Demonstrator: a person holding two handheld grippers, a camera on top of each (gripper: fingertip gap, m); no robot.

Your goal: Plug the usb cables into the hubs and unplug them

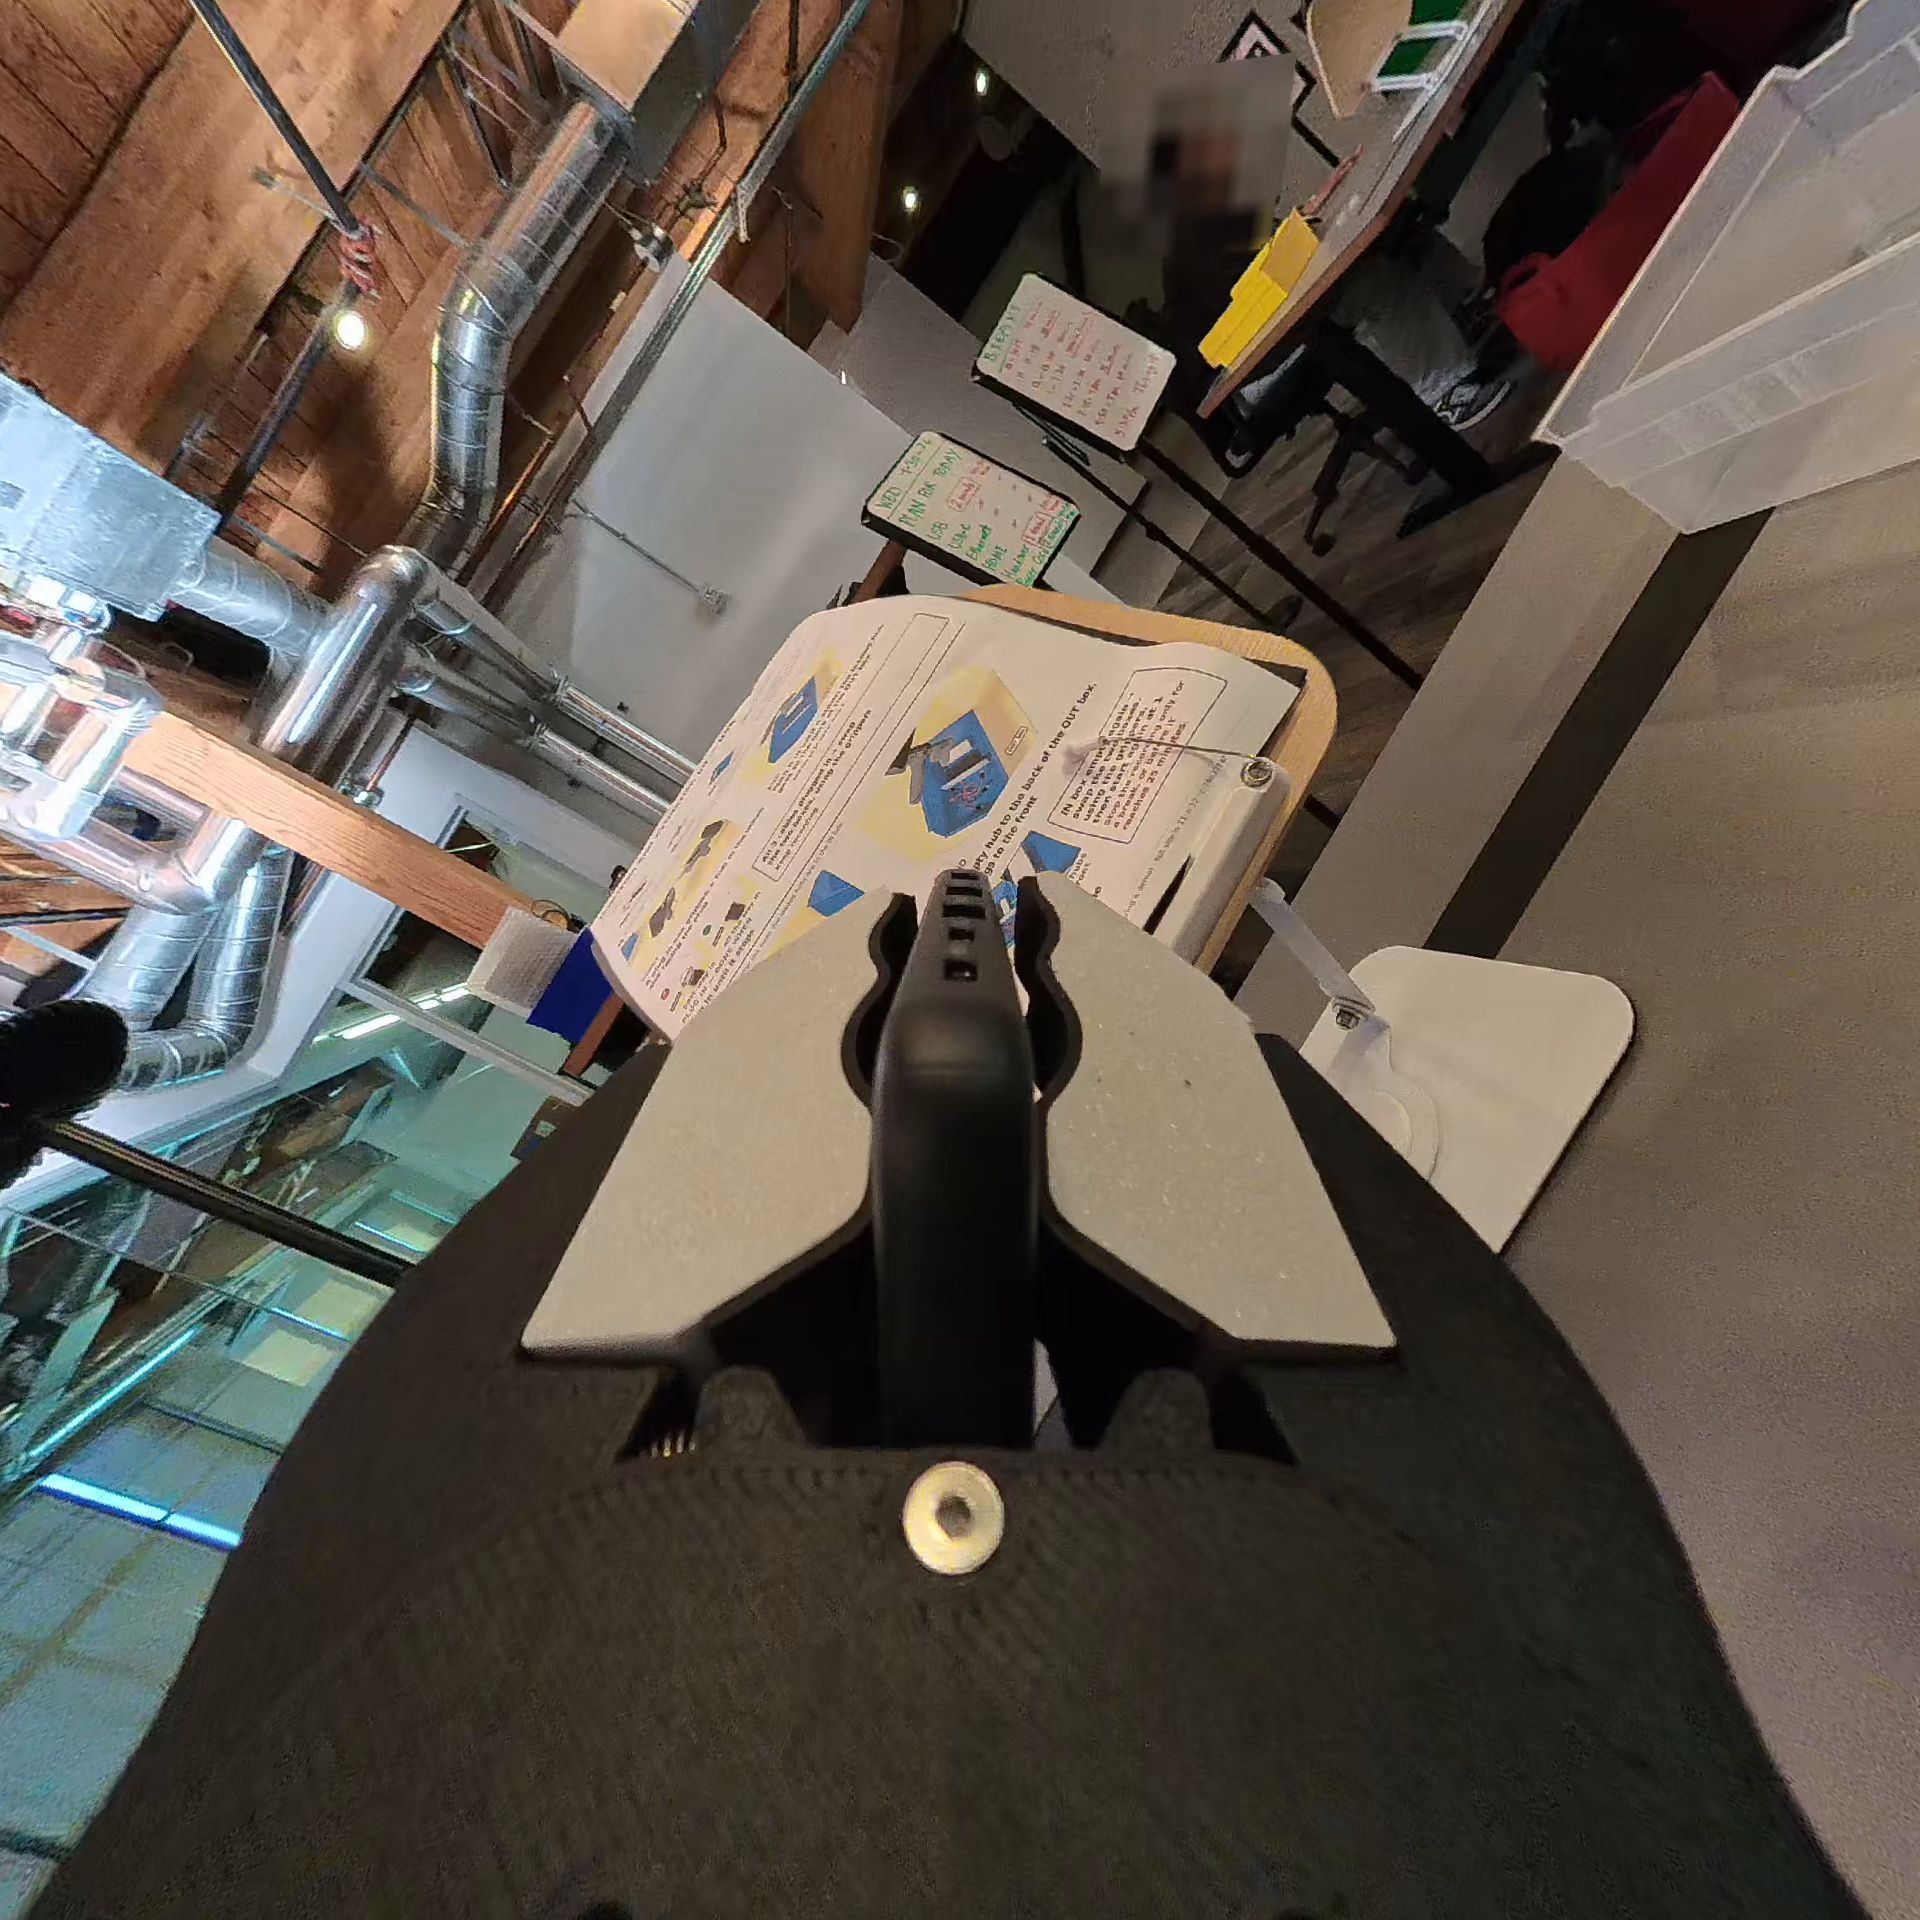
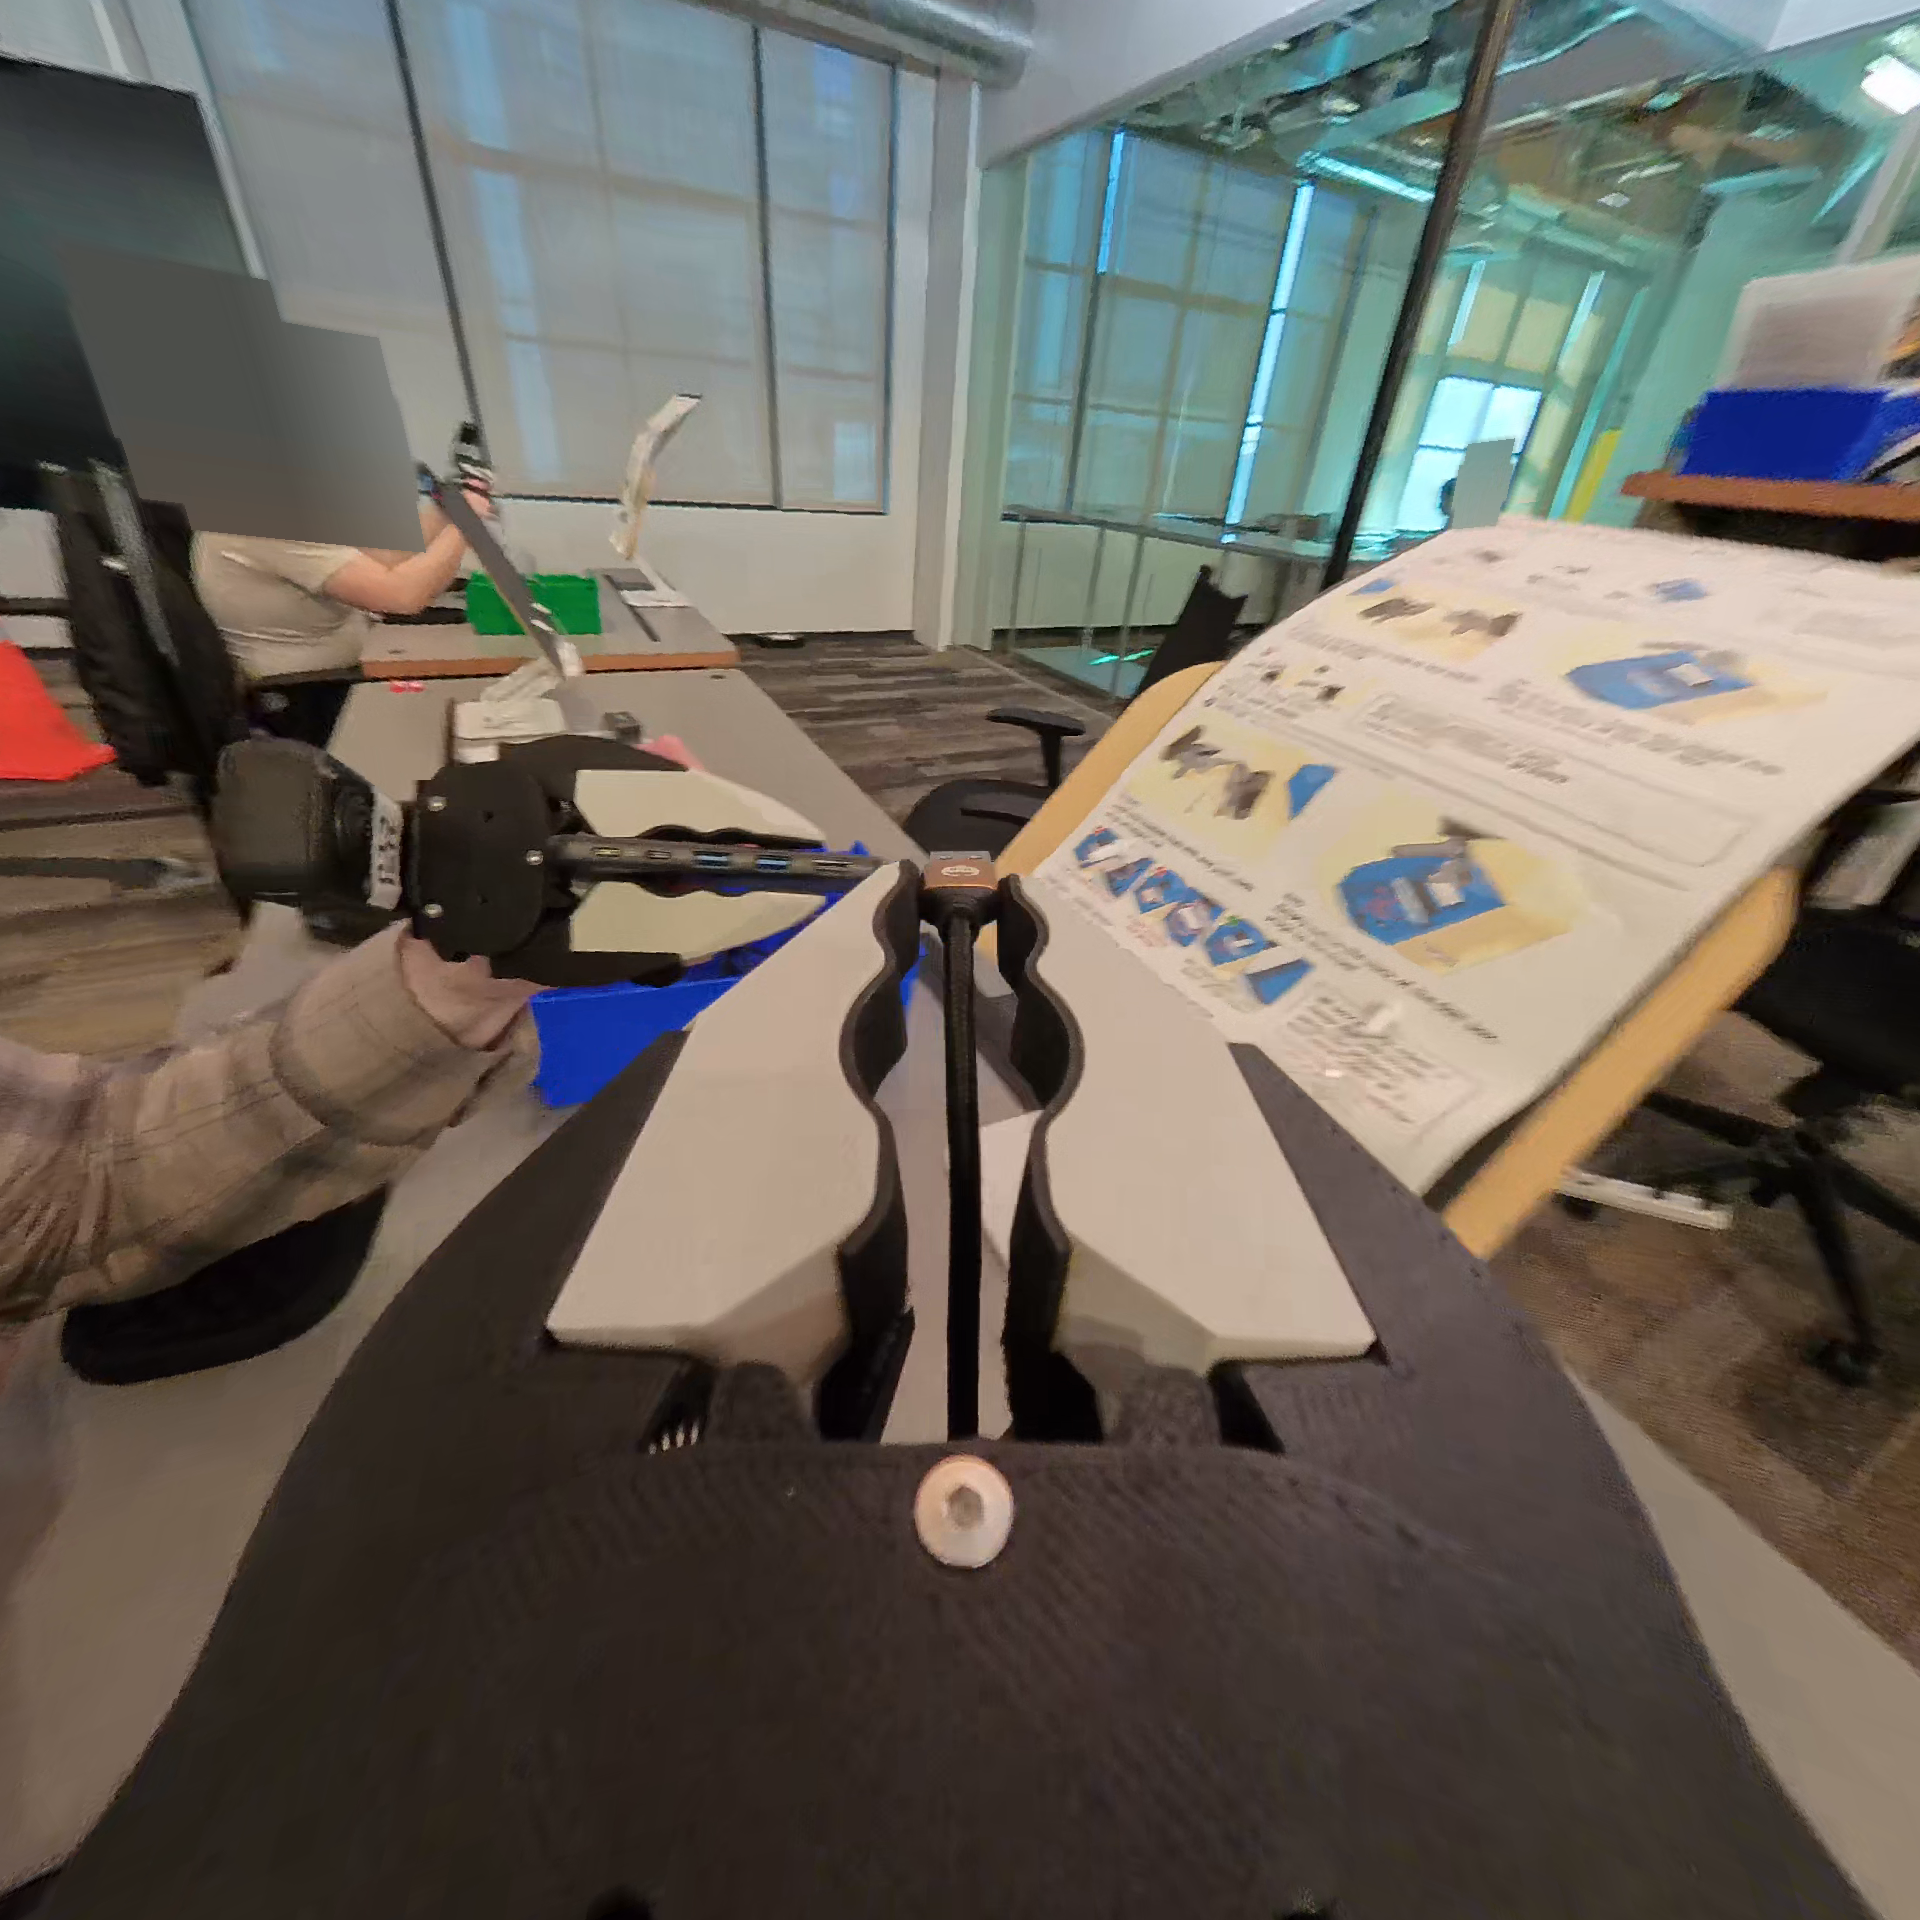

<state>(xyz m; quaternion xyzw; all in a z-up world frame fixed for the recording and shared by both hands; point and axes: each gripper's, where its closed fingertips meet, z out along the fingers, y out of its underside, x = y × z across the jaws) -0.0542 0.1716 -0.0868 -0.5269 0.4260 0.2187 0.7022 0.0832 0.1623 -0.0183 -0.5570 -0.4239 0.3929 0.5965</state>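
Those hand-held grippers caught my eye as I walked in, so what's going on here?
A person holds one in each hand. The left hand-held gripper is shut on a black USB hub, held in the air. The right hand-held gripper pinches a USB cable just behind its plug, close to the hub's end but not yet inserted.

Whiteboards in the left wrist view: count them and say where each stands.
2. One whiteboard stands upper right of centre, beside a desk; the other whiteboard stands just below and left of it, above the instruction sheet. More may be hidden behind the sheet.
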